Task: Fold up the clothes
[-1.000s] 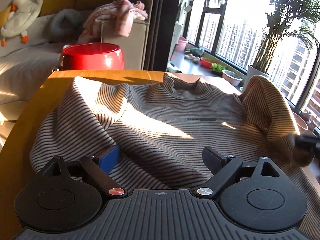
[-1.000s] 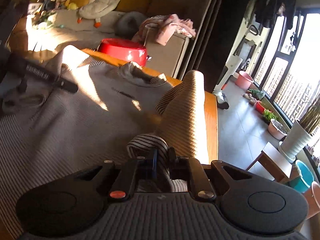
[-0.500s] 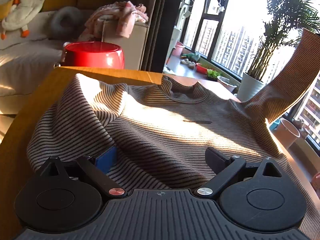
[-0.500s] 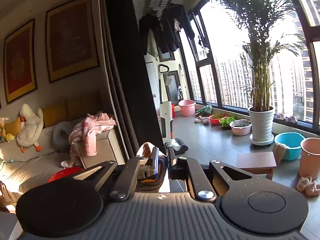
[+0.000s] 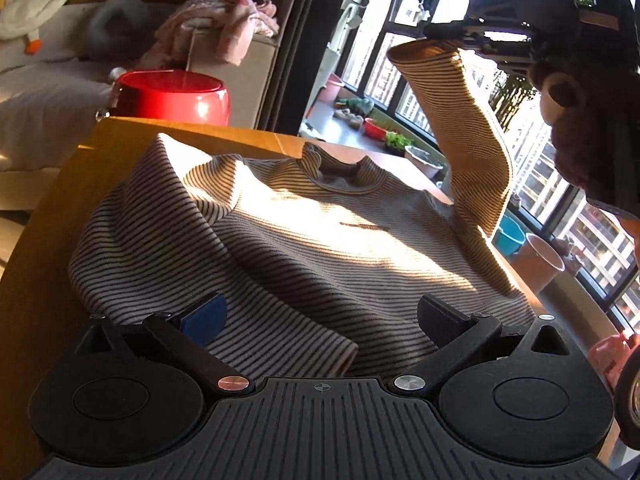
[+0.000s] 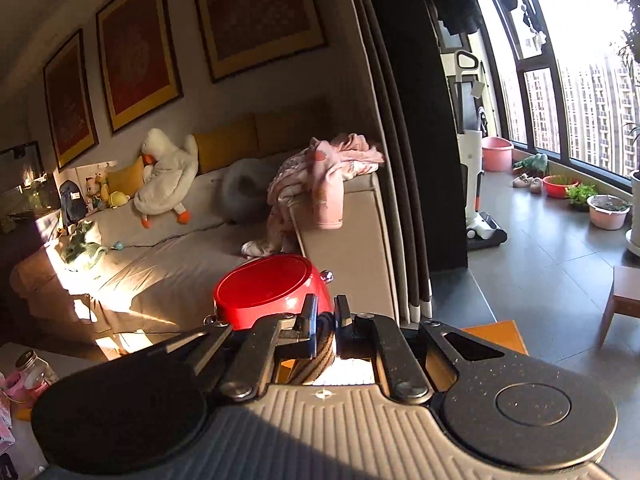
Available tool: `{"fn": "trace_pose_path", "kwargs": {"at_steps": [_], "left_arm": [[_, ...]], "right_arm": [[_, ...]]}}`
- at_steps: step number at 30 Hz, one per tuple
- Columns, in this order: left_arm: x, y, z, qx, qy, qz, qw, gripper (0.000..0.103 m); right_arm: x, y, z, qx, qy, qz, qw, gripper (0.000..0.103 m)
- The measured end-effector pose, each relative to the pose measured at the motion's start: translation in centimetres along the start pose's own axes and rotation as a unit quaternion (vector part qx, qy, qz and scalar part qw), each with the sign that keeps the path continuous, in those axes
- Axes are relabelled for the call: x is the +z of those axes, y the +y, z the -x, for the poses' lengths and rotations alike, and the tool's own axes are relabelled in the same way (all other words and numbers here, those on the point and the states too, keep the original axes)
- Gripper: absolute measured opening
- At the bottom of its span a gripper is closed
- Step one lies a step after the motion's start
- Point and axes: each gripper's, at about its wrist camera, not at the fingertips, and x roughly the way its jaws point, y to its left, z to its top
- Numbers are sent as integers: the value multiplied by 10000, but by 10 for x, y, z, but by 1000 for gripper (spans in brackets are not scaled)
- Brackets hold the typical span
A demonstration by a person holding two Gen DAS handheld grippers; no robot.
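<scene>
I have the striped sweater (image 5: 304, 236) lying face up on the orange table (image 5: 36, 264), collar away from me, one sleeve already laid across its chest. My right gripper (image 6: 323, 330) is clamped on the cuff of the other sleeve (image 5: 456, 120) and holds it high above the table, so the sleeve hangs down to the shoulder. My left gripper (image 5: 320, 312) hovers low over the hem with its fingers spread wide, gripping nothing. I judge this to be the sleeve fold on the window side. Next I should carry the cuff inward across the chest, lower it flat over the first sleeve, and let go only once it lies smooth, without dragging the body
</scene>
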Motion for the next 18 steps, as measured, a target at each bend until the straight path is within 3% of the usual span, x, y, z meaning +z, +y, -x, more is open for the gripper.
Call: {"fn": "trace_pose_path", "kwargs": {"at_steps": [7,9,15,18], "left_arm": [[-6,-4,-8,-8,41,-86,10000,103],[-7,-4,-8,3,42,-96,9999,103],[-7,-4,-10,33,46,-111,9999,103],[-7,-4,-11,51,51,-118,9999,103]], "right_arm": [[2,18,-5,165,-28,68,9998,13],[2,11,-2,111,-63,24,9999,25],[-9,-20,5,-273,-2,-100,9996,26],[-32,-50,3,-512,344,-229,9978,26]]}}
